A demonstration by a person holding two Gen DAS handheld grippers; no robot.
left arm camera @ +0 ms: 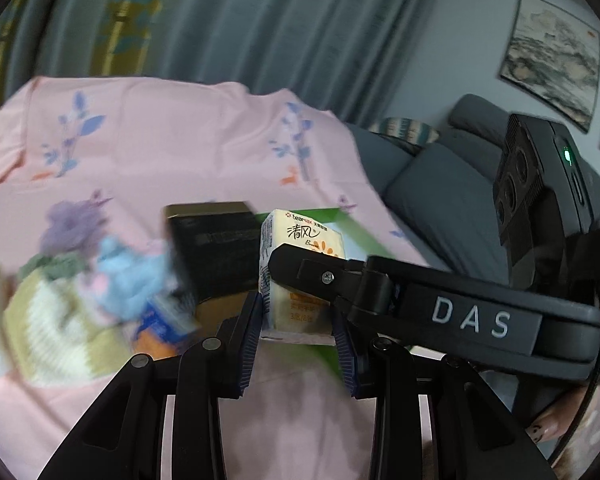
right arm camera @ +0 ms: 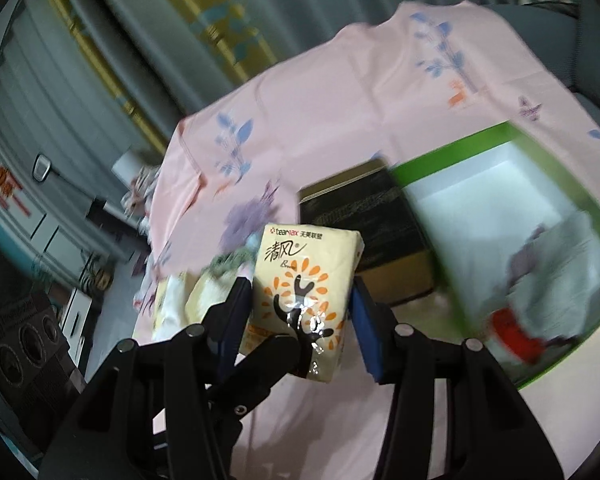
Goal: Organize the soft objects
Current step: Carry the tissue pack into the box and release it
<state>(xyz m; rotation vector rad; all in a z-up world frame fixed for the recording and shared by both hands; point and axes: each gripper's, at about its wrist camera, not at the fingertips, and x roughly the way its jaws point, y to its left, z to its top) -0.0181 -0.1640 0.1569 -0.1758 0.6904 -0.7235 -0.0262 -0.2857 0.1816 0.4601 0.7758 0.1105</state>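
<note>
my left tongs (left arm camera: 298,334) and my right tongs (right arm camera: 302,320) both sit around the same tissue pack (right arm camera: 302,292), low in the centre of each frame. in the right wrist view the pack stands between my right fingers, the left one pressed to its edge and the right one just beside it, while a finger of the left tongs crosses its front from below; so i judge the right tongs hold it at a medium width. in the left wrist view the pack (left arm camera: 300,276) is between the left fingers with the right tongs laid across it, and i cannot tell whether the left fingers truly pinch it. this looks like a handover or a two-handed carry of the pack toward a box. the next move, i think, calls for one pair to let go cleanly, then lowering the pack into the green box (right arm camera: 452,160) without crushing it. the right view shows that box open at the right of the frame, white inside, with blurred cloth and something red in it, and a black box (right arm camera: 364,216) just beside it. the left view shows instead the heap of soft things (left arm camera: 100,280) at the left on the pink sheet (left arm camera: 160,140), blurred, and a grey sofa (left arm camera: 440,192) at the right.
</note>
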